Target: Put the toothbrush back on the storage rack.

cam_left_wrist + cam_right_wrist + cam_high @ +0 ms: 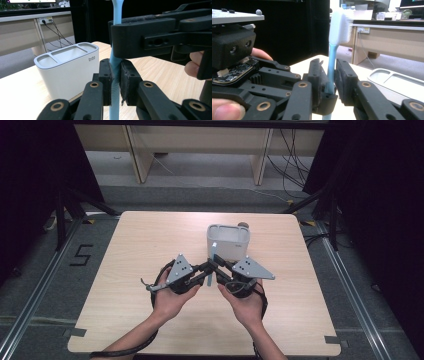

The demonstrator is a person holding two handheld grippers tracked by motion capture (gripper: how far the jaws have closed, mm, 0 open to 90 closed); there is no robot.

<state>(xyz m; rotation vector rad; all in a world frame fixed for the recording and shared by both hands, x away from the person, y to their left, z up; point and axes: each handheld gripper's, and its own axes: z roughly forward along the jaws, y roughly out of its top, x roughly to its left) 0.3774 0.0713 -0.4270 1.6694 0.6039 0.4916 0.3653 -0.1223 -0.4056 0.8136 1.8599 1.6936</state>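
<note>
A light blue toothbrush [213,261] stands upright above the table, bristle head [340,26] on top. My left gripper [115,82] is shut on its ribbed handle [115,100], pads pressed to both sides. My right gripper [329,77] comes from the opposite side and brackets the thin neck [332,62] just above the left jaws. Its pads stand close, with a narrow gap on one side, so it is open. In the high view the left gripper [209,270] and the right gripper [217,266] meet tip to tip in front of a white toothbrush holder [229,242].
The holder [67,70] has several slots in its grey top and stands just behind the grippers, right of the table's middle. The wooden table [150,245] is bare to the left and front. Desk legs and cables lie on the floor beyond the far edge.
</note>
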